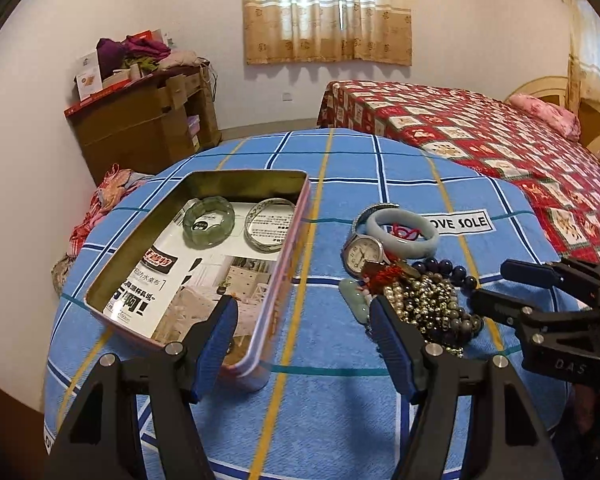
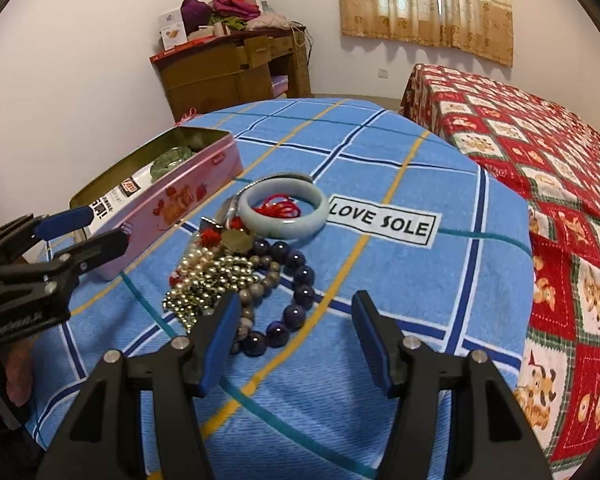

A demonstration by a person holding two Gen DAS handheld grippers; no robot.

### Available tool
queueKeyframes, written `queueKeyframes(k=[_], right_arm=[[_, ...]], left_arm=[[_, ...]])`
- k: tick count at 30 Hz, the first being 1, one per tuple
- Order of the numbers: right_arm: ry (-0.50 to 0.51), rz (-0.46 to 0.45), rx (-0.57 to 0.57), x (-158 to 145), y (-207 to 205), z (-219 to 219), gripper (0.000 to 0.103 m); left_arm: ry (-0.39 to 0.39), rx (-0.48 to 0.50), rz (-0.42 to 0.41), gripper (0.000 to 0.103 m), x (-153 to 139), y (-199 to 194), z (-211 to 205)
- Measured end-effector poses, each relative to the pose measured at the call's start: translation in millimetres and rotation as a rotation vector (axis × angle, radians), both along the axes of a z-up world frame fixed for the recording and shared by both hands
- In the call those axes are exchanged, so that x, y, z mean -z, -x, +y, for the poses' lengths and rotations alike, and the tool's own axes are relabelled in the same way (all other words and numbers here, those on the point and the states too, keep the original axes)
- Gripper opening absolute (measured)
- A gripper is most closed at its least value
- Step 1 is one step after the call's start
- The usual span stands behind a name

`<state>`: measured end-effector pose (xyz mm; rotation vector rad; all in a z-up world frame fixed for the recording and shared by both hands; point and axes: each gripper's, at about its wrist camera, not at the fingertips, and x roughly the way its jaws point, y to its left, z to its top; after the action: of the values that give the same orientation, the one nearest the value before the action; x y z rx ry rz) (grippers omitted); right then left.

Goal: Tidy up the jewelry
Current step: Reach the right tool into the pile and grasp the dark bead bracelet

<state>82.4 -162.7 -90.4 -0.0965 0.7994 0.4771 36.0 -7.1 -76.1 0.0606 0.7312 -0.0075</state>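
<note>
On the blue checked cloth (image 1: 340,420) that covers the table, a long tin box (image 1: 204,264) lies open near the left edge. Its outside wall is pink with red pictures. Inside, at the far end, sit a chunky green bangle (image 1: 208,222) and a thin silver bangle (image 1: 269,223), side by side on a printed paper (image 1: 180,292) that lines the bottom.

Just beside the box, toward the middle of the cloth, the rest of the jewelry lies in a heap. A pale bangle (image 2: 283,209) is at the far end, with a bit of red string (image 2: 281,205) inside its ring. A watch (image 1: 360,258) with a white face touches it. Closer in are a tangle of small gold and pearl beads (image 2: 210,280) and a string of big dark blue beads (image 2: 296,288). A white label with black letters (image 2: 382,222) is on the cloth just past the pale bangle.

The left gripper (image 1: 302,334) hangs over the near corner of the box with its jaws wide apart and nothing in them. The right gripper (image 2: 294,330) hangs over the near end of the heap, jaws about half open, holding nothing. The dark blue beads lie under the gap.

A bed with a red patterned cover (image 2: 540,152) stands past the right edge of the table.
</note>
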Motion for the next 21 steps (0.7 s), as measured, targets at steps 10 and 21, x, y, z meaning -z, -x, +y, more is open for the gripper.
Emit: queueKeyframes(k=[10,21], right_arm=[[-0.028,-0.01,-0.011,-4.2,5.2,2.3,0.044],[0.036,-0.004,-0.138,8.4,19.5,38.8,0.033]], left_arm=[[0.03,-0.019,0.011,0.068,6.3,-1.8,7.2],[0.033,-0.004,0.026,0.069,9.3,-2.6,6.3]])
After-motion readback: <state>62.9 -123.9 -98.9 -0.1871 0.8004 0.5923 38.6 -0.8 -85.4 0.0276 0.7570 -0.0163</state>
